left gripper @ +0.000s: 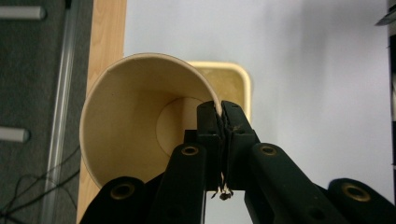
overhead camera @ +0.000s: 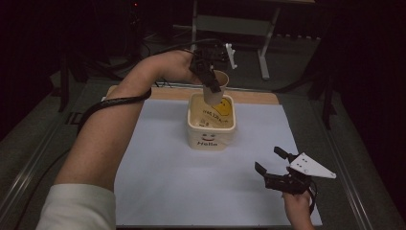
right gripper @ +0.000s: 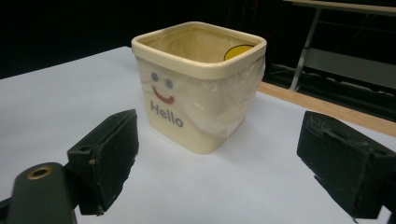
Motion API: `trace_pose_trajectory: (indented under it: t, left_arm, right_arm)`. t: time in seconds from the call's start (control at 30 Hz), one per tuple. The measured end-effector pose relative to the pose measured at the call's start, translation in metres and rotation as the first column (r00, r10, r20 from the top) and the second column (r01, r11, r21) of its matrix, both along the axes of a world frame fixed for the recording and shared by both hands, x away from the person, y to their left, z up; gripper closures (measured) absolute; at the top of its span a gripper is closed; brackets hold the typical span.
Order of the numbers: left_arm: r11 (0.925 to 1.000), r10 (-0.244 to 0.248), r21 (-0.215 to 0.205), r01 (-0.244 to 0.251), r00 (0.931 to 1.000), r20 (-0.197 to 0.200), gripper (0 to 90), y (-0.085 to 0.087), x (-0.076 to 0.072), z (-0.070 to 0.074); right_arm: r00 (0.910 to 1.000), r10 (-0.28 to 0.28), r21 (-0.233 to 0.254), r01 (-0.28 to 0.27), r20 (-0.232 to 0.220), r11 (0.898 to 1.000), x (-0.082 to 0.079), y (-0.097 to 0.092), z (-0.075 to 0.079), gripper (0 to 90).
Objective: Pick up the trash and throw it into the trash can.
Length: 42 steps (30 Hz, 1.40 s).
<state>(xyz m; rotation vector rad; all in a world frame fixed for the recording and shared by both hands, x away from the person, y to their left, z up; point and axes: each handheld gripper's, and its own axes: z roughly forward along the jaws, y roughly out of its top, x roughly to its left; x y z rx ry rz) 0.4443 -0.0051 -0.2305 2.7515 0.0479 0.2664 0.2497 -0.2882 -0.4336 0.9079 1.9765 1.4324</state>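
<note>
Left gripper (overhead camera: 210, 79): clenched on the rim wall of the paper cup (overhead camera: 218, 86), one jaw inside the mouth and one outside, as seen in the left gripper view (left gripper: 221, 135); held above the far rim of the bin.
Right gripper (overhead camera: 277, 167): released, jaws wide apart and holding nothing; it hovers over the white sheet (overhead camera: 158, 182) near the bench's right front corner, facing the bin in the right gripper view (right gripper: 219, 154).
Paper cup: beige and seemingly empty (left gripper: 140, 121); it hangs over the far edge of the bin, its base dipping toward the opening, apparently clear of the rim, though contact cannot be told.
Cup axis: long axis tilted off vertical; in the high view the mouth points up and toward the bench's far right, the base down and toward the bin.
Bin (overhead camera: 211, 124): cream square tub with a smiley face and "Hello" on its near wall (right gripper: 196, 102), lined with a clear bag, standing on the sheet toward the far middle of the bench.
Progress: cup lifted and brought over the bin; judged late in the job.
Remaining: lower or let go of the cup so that it drops inside; not yet done.
Wooden strip (overhead camera: 249, 97): bare bench edge beyond the sheet's far edge.
</note>
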Motion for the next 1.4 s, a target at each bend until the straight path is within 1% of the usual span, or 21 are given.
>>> trace_pose_trajectory:
  t: [0.13, 0.2, 0.3, 0.33, 0.47, 0.5, 0.63, 0.7, 0.73, 0.77, 0.8, 0.87, 0.9, 0.93, 0.97, 1.0, 1.1, 1.13, 1.2, 1.23, 1.4]
  left_arm:
    - [0.9998, 0.004, 0.019, -0.004, 1.0, 0.007, 88.6, -0.005, 0.002, -0.005]
    - [0.9997, 0.012, 0.019, -0.012, 0.9999, 0.005, 88.6, -0.005, 0.003, -0.006]
    - [0.9998, 0.022, 0.001, -0.022, 0.9997, 0.012, 88.5, -0.005, 0.007, -0.009]
    - [0.9997, 0.024, -0.003, -0.024, 0.9997, 0.005, 88.5, -0.006, 0.009, -0.01]
    - [0.9993, 0.037, 0.0, -0.037, 0.9993, 0.006, 86.4, -0.007, 0.01, -0.016]
    - [0.9986, 0.053, -0.009, -0.053, 0.9986, -0.007, 82.4, -0.006, 0.012, -0.019]
    - [0.9963, 0.08, -0.028, -0.081, 0.9966, -0.019, 71.9, -0.006, 0.013, -0.02]
    - [0.996, 0.083, -0.032, -0.083, 0.9963, -0.021, 70.9, -0.005, 0.012, -0.019]
    - [0.9952, 0.09, -0.038, -0.09, 0.9957, -0.022, 66.7, -0.005, 0.012, -0.018]
    - [0.9951, 0.089, -0.04, -0.09, 0.9957, -0.025, 66.5, -0.004, 0.011, -0.017]
    - [0.9948, 0.091, -0.044, -0.092, 0.9956, -0.019, 62.4, -0.004, 0.01, -0.016]
    - [0.9936, 0.1, -0.051, -0.101, 0.9947, -0.02, 59.3, -0.002, 0.008, -0.014]
    - [0.9936, 0.1, -0.051, -0.101, 0.9947, -0.02, 54.6, -0.002, 0.008, -0.014]
    - [0.9904, 0.124, -0.06, -0.124, 0.9922, -0.014, 54.6, 0.002, 0.006, -0.012]
    - [0.9902, 0.124, -0.063, -0.124, 0.9922, -0.012, 47.7, 0.003, 0.005, -0.011]
    - [0.9894, 0.13, -0.065, -0.13, 0.9915, -0.011, 44.7, 0.004, 0.004, -0.011]
    - [0.9848, 0.146, -0.09, -0.149, 0.9887, -0.032, 35.5, 0.01, 0.002, -0.011]
    - [0.9836, 0.146, -0.099, -0.151, 0.9878, -0.054, 33.8, 0.012, 0.002, -0.012]
    - [0.9813, 0.15, -0.112, -0.157, 0.9867, -0.063, 27.4, 0.016, 0.002, -0.012]
    - [0.9783, 0.158, -0.123, -0.167, 0.9839, -0.085, 26.7, 0.018, 0.002, -0.013]
    - [0.978, 0.174, -0.096, -0.185, 0.9783, -0.112, 8.0, 0.03, 0.001, -0.017]
  right_arm:
    - [1.0, 0.002, -0.002, -0.002, -0.001, 1.0, 0.001, 0.0, -0.001, 13.3]
    - [1.0, 0.003, 0.001, -0.003, -0.002, 1.0, 0.001, 0.0, 0.0, 13.3]
    - [1.0, 0.003, 0.001, -0.003, 0.001, 1.0, 0.0, 0.0, 0.0, 13.3]
    - [1.0, 0.001, 0.002, -0.001, 0.0, 1.0, 0.0, 0.0, 0.0, 13.3]
    - [1.0, 0.0, -0.002, 0.0, 0.003, 1.0, 0.0, 0.0, 0.0, 13.0]
    - [1.0, 0.0, 0.002, 0.0, 0.004, 1.0, 0.0, -0.001, 0.0, 12.8]
    - [0.9999, -0.003, 0.011, 0.003, 0.01, 1.0, 0.0, -0.001, 0.0, 12.7]
    - [0.9999, -0.005, 0.011, 0.005, 0.01, 1.0, 0.0, -0.001, 0.0, 12.7]
    - [0.9999, -0.005, 0.009, 0.005, 0.01, 1.0, 0.0, -0.001, 0.0, 12.7]
    - [0.9999, -0.003, 0.009, 0.003, 0.012, 1.0, 0.0, -0.001, 0.0, 12.7]
    - [0.9999, -0.004, 0.008, 0.004, 0.012, 1.0, -0.001, -0.001, 0.001, 12.7]
    - [0.9999, -0.004, 0.009, 0.004, 0.012, 1.0, 0.0, -0.001, 0.001, 12.7]
    - [0.9999, -0.004, 0.009, 0.004, 0.012, 1.0, 0.0, -0.001, 0.001, 12.7]
    - [0.9999, -0.004, 0.009, 0.004, 0.012, 1.0, -0.001, -0.001, 0.001, 12.7]
    - [0.9999, -0.006, 0.01, 0.005, 0.012, 1.0, -0.001, -0.001, 0.001, 12.7]
    - [0.9999, -0.005, 0.012, 0.004, 0.011, 1.0, -0.001, -0.001, 0.001, 12.7]
    - [1.0, -0.004, 0.014, 0.004, 0.008, 1.0, -0.001, 0.0, 0.001, 12.7]
    - [0.9999, -0.004, 0.012, 0.004, 0.009, 1.0, -0.001, 0.0, 0.001, 12.7]
    - [1.0, -0.003, 0.009, 0.003, 0.009, 1.0, -0.001, 0.0, 0.001, 12.7]
    - [1.0, -0.002, 0.009, 0.002, 0.01, 1.0, -0.001, 0.001, 0.001, 12.7]
    - [1.0, -0.001, 0.011, 0.001, 0.008, 1.0, 0.0, 0.001, 0.001, 12.7]
